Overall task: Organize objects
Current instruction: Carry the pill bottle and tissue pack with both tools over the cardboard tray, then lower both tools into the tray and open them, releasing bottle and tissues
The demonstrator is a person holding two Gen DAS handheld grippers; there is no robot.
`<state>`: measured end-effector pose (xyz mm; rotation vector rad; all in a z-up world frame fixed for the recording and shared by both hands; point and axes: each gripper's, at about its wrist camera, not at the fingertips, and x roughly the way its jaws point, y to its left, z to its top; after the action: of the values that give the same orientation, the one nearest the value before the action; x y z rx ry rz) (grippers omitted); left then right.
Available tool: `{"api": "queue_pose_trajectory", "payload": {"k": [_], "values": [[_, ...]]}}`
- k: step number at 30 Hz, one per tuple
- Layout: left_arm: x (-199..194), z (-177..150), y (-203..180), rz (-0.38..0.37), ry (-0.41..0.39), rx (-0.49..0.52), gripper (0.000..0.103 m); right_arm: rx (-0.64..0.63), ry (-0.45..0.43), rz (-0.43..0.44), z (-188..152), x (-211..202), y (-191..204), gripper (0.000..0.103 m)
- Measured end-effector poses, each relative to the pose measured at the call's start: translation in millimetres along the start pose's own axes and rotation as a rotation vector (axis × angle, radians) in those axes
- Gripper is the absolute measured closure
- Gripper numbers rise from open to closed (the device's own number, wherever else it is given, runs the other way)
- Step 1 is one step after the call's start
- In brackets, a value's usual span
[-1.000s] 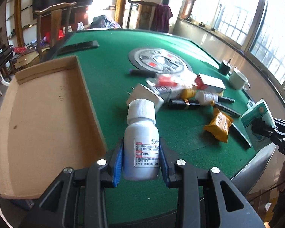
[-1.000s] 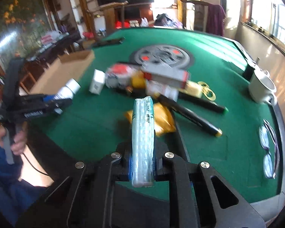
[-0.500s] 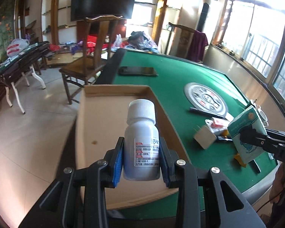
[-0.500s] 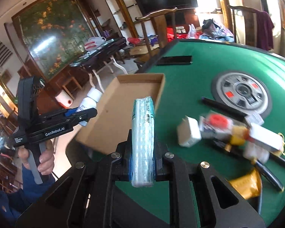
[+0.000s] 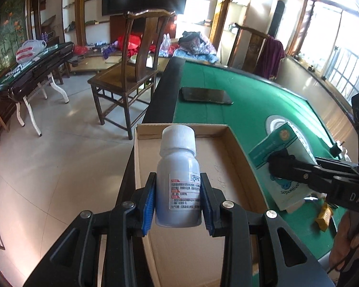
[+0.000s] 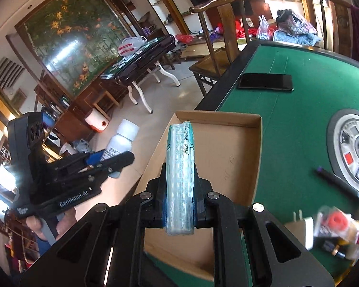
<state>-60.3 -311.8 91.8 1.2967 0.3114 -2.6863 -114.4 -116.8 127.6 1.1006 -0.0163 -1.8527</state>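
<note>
My left gripper (image 5: 178, 201) is shut on a white plastic bottle (image 5: 178, 179) with a ribbed white cap and a printed label, held upright above the near part of an open cardboard box (image 5: 237, 148). My right gripper (image 6: 179, 205) is shut on a flat teal tissue packet (image 6: 180, 174), seen edge-on, also over the box (image 6: 234, 153). In the left wrist view the same packet (image 5: 284, 167) hangs over the box's right wall. In the right wrist view the bottle (image 6: 118, 147) shows at the left, off the box's left wall.
The box sits at the left edge of a green felt table (image 5: 256, 93). A black phone (image 5: 205, 95) lies beyond it. A round grey centre panel (image 6: 356, 148), a black pen (image 6: 337, 183) and a blurred pile of small items (image 6: 332, 227) lie to the right. A wooden chair (image 5: 134, 71) stands beside the table.
Both grippers have swung left from over the pile of items to over the cardboard box, each still holding its object. The pile has slid out toward the right of both views.
</note>
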Motion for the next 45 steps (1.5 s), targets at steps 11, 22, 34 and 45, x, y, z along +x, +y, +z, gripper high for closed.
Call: {"api": "queue_pose_trajectory", "payload": {"k": [11,22,34,45], "values": [[109,21,28,0.0,0.163,-0.098,0.069,0.172,0.065,-0.045,43,112,-47,0.089],[126,20,34,-0.004,0.153,-0.115,0.069,0.234,0.064,-0.016,52,162,-64,0.089],[116,22,26,0.008,0.072,-0.054,0.068,0.254,0.119,-0.041,53,184,-78,0.076],[72,3,13,-0.067,0.0,-0.05,0.068,0.132,0.058,-0.166,54,149,-75,0.059]]}}
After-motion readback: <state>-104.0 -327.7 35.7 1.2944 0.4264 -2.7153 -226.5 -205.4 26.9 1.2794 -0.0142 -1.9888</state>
